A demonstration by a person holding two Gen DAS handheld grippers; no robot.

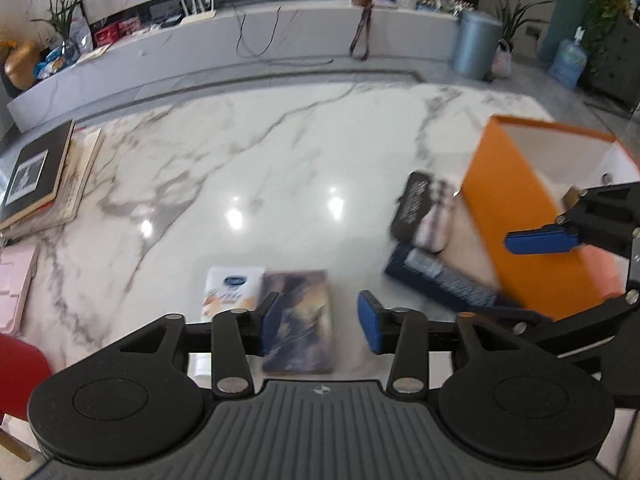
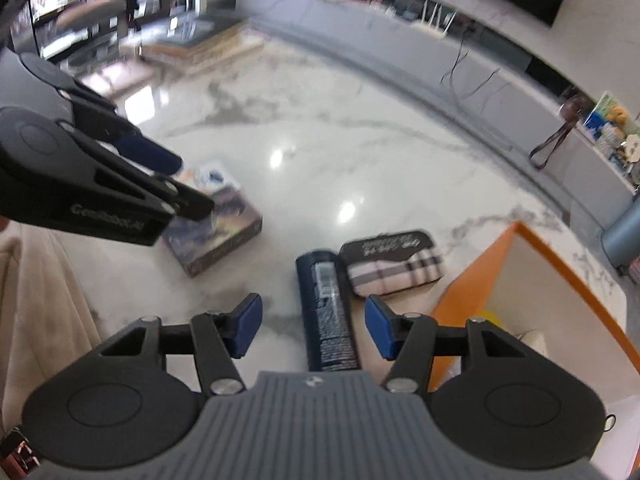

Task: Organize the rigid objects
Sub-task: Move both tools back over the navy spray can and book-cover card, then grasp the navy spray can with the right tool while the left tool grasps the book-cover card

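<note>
My left gripper [image 1: 320, 322] hangs open over a dark painted box [image 1: 298, 320] on the marble table [image 1: 280, 168]; its pads stand clear of the box's sides. A white packet [image 1: 232, 292] lies just left of that box. My right gripper [image 2: 314, 326] is open above a long dark blue box [image 2: 326, 308], with a gap on each side. Beside it lies a plaid-and-black tin [image 2: 392, 264]. An open orange box [image 2: 520, 280] stands to the right, with something yellow inside. The left gripper [image 2: 188, 186] also shows in the right wrist view, over the painted box [image 2: 216, 236].
A stack of books [image 1: 36, 176] sits at the table's left edge, with a pink item [image 1: 12, 280] and a red chair [image 1: 20, 368] nearer. A long grey bench [image 1: 240, 52] with clutter runs behind the table. A grey bin [image 1: 476, 46] stands on the floor.
</note>
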